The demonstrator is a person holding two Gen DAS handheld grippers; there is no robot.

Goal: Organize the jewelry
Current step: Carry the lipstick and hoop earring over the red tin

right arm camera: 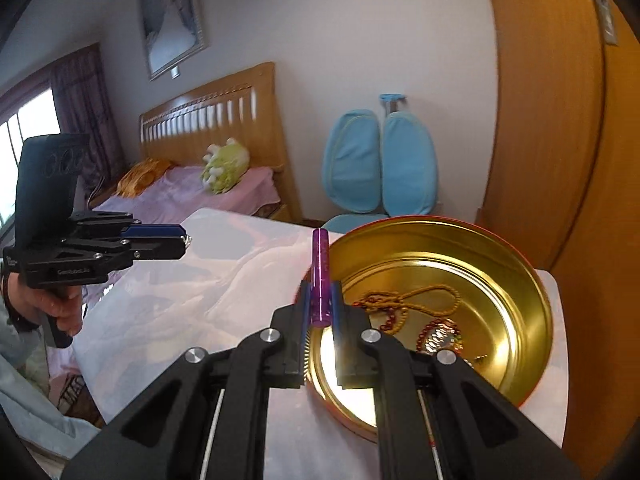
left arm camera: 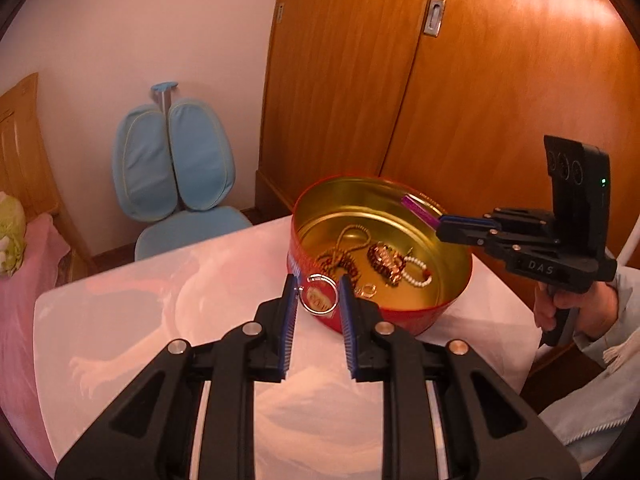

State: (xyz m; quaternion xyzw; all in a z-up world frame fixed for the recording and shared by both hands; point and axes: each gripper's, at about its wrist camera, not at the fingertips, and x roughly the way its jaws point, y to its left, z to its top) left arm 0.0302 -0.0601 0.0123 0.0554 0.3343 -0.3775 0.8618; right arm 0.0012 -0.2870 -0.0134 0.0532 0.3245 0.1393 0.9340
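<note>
White cloth is covering the table, and a big wooden wardrobe is filling the upper right of the left view. My left gripper is pinching a round locket on a ring, low in the middle of that view, just in front of the red tin's near wall. The locket is facing me flat, so it has no long side. My right gripper is squeezing a purple tube in the middle of the right view. The tube's long side is standing straight up past my fingertips, over the tin's left rim. Beads and chains are lying inside the gold bottom. I think the tube is nearer to dropping in; the locket needs lifting over the wall.
</note>
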